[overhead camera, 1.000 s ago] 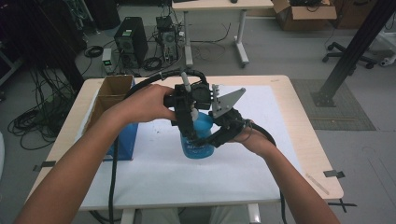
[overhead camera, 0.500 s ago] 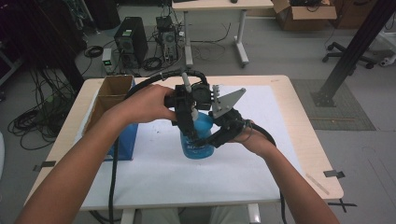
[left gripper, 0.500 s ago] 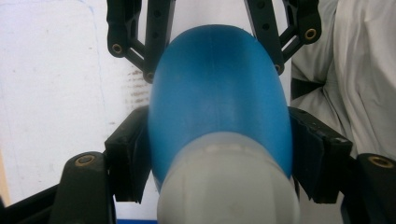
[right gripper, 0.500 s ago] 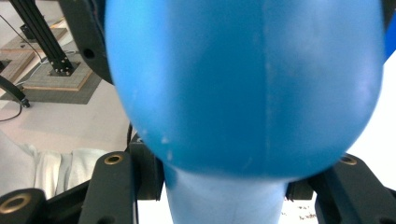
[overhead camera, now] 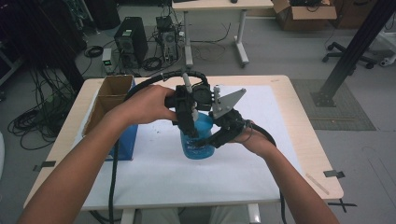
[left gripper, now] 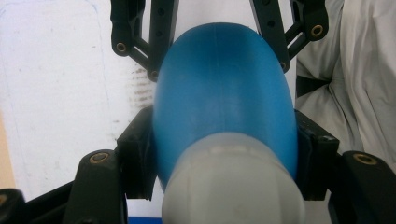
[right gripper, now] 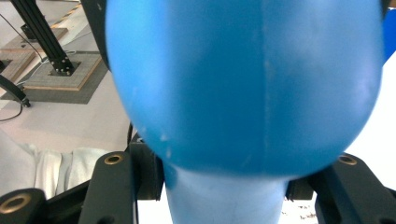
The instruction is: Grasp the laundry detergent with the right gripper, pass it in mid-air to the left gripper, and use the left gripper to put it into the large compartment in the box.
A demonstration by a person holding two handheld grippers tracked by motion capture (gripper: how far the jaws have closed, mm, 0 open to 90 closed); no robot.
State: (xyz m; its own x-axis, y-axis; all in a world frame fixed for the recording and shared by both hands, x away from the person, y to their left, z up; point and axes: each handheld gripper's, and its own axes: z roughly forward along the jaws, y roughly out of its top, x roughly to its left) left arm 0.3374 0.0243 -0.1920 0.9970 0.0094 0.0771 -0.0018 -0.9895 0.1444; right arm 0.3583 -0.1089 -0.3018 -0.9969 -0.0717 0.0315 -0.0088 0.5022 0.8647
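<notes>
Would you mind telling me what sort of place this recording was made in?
Probably a lab or workshop: black desktop computer towers with tangled cables stand on the grey floor, a black metal frame post rises at right, and an open brown cardboard box sits on the light wooden table.

An open cardboard box [overhead camera: 111,95] stands at the table's [overhead camera: 299,135] left edge, touching a blue box [overhead camera: 125,140]. A white sheet [overhead camera: 261,121] covers the tabletop. Computer towers [overhead camera: 130,42] sit on the far floor.

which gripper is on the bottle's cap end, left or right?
The left gripper: its view shows the white cap nearest, jaws on the blue bottle just past it. The right gripper clamps the bottle's narrower blue part, no cap there.
</notes>
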